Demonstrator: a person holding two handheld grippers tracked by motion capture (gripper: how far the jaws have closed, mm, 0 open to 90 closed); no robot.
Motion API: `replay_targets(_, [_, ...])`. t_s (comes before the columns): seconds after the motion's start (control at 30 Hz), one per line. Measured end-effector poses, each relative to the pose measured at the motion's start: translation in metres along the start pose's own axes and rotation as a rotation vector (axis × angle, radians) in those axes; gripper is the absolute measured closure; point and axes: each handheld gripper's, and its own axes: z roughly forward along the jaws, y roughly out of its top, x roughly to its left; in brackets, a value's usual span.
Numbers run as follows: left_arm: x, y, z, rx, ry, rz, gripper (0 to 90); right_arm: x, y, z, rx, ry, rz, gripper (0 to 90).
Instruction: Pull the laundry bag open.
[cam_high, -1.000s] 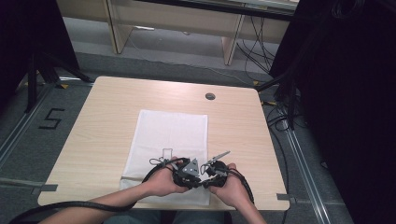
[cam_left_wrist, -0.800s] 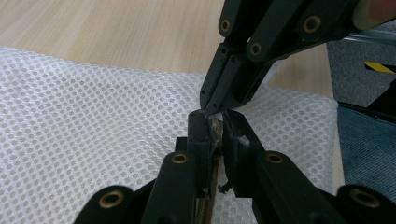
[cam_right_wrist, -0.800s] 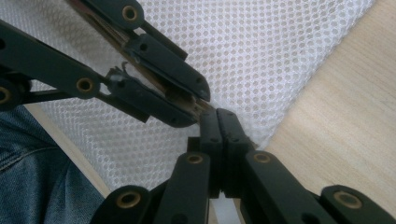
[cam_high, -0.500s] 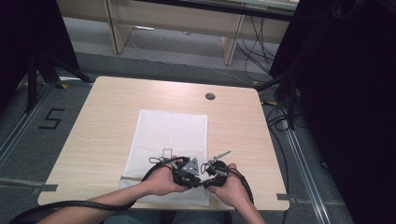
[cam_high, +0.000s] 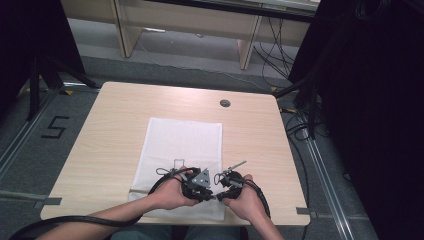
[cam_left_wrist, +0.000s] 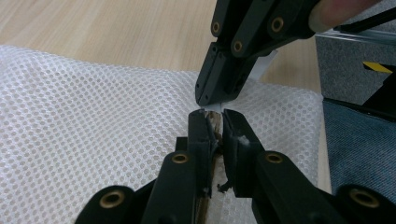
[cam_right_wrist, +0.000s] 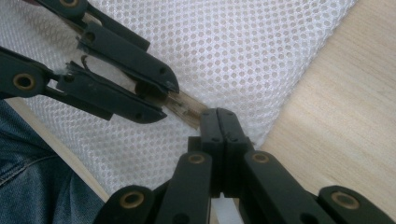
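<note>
A white mesh cloth (cam_high: 182, 140) lies flat on the wooden table (cam_high: 120, 110). Both hands hold their grippers tip to tip over its near edge. My left gripper (cam_left_wrist: 212, 116) is shut on a thin brownish strip (cam_left_wrist: 216, 125), which sticks out of its jaws. In the right gripper view that strip (cam_right_wrist: 187, 106) runs from the left gripper (cam_right_wrist: 166, 100) to the tips of my right gripper (cam_right_wrist: 218, 113). The right gripper (cam_left_wrist: 210, 100) is shut, pinching a small white tab (cam_left_wrist: 212, 107) at the strip's end. In the high view the left gripper (cam_high: 200, 182) and right gripper (cam_high: 220, 181) almost touch.
A round cable hole (cam_high: 225, 103) sits at the table's far side. The table's front edge (cam_high: 165, 220) is just below the hands, and a denim-clad leg (cam_right_wrist: 37, 182) lies beneath it. Black cables (cam_high: 260, 200) trail from the grippers. Desk legs and floor cables stand beyond the table.
</note>
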Motion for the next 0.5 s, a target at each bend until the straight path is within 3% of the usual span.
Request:
replay_targets(0.13, [0.0008, -0.0013, -0.0004, -0.019, -0.009, -0.02, 81.7, 0.0012, 0.0001, -0.0002, 0.002, -0.006, -0.003, 90.0])
replay_targets(0.27, [0.0007, -0.0018, -0.0005, -0.022, -0.012, -0.02, 81.7, 0.0023, -0.0001, -0.0005, 0.009, -0.012, 0.013, 90.0])
replay_targets(0.5, [-0.0004, -0.0024, -0.0016, -0.027, -0.006, -0.014, 81.7, 0.0013, -0.0001, -0.0002, 0.001, -0.006, -0.002, 90.0])
